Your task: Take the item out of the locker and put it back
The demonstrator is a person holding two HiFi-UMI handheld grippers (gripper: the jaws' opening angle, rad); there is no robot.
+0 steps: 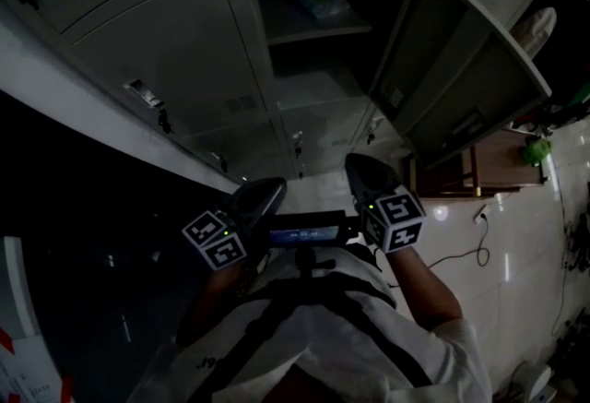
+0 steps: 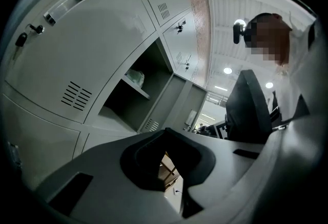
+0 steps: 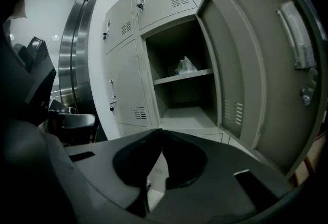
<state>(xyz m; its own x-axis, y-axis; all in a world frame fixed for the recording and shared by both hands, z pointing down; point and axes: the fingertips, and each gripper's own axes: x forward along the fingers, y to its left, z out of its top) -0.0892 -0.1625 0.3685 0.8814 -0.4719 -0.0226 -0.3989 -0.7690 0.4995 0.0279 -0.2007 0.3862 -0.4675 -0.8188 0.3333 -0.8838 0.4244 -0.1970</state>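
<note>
grey sheet-metal locker (image 3: 177, 97) stands open, its door (image 3: 256, 64) swung out to the right. on the upper shelf (image 3: 169, 79) inside sits the one item: a small pale bag (image 3: 185, 66), crumpled and seemingly of thin plastic, though the dim light hides what is in it. the compartment below the shelf looks bare.

by the look of it the bag is light and soft, likely to give and slide under a pinch instead of holding its shape. i judge the best hold to be the bunched upper part where the film gathers, gripped gently so it neither tears nor slips free.

the left tongs (image 2: 166, 133) are pressed together with nothing between them, and the right tongs (image 3: 161, 133) are likewise closed and empty. both are held low and close to the person's chest. the bag lies well ahead of them and higher up, well apart from either pair. from the right tongs it is almost straight ahead; from the left tongs it sits off to the left, seen past the locker's edge.
</note>
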